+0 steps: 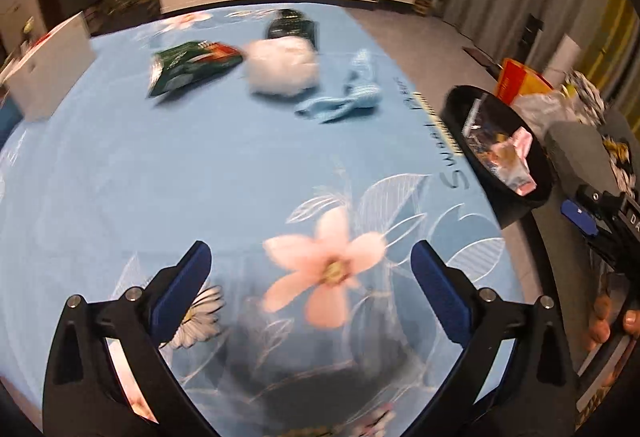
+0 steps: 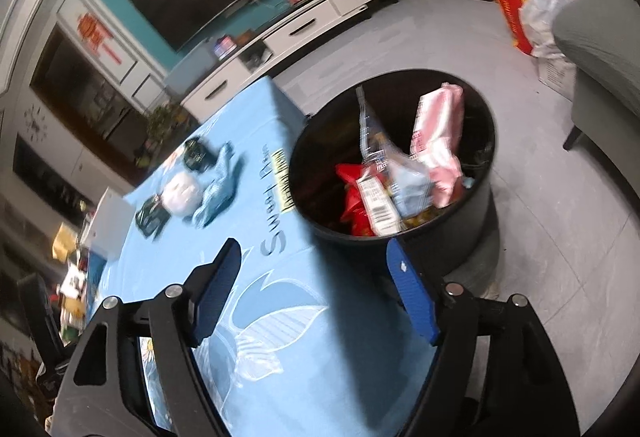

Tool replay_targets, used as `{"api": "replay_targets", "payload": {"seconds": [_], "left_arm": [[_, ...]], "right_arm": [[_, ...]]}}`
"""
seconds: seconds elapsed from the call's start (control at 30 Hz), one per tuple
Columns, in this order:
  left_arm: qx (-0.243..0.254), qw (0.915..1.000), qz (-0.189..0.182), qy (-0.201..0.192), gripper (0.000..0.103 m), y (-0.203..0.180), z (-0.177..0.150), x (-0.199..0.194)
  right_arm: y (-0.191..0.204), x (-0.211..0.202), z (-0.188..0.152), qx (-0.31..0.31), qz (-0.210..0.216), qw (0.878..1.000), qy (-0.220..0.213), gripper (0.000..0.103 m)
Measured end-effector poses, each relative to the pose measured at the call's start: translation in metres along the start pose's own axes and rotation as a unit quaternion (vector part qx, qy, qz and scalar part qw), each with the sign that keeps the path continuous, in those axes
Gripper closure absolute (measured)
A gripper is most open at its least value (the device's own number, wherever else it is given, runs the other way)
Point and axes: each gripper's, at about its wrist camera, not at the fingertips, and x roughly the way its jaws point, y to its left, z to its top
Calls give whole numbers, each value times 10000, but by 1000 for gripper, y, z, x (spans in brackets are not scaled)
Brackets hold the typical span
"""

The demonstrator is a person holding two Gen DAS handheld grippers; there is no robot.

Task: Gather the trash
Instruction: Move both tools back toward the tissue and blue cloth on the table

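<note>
Holding both claws spread and empty, your left gripper (image 1: 310, 269) hovered over the tablecloth (image 1: 200, 165) (trash far ahead); your right gripper (image 2: 316, 269) faced the black bin (image 2: 476, 205).

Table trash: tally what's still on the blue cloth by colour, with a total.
Green packets: 2, one near, one far
White wad: 1
Light blue wrapper: 1
Total: 4
</note>
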Motion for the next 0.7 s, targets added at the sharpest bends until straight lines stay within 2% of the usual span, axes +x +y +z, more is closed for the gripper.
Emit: {"api": "replay_targets", "payload": {"seconds": [0.3, 0.7], "left_arm": [[-443, 9989, 123, -15, 3, 43, -19, -10], [-701, 9973, 214, -57, 3, 79, -22, -9]], "right_arm": [[56, 20, -11, -556, 41, 9978, 350, 29], [95, 52, -17, -1010, -80, 9927, 658, 29]]}}
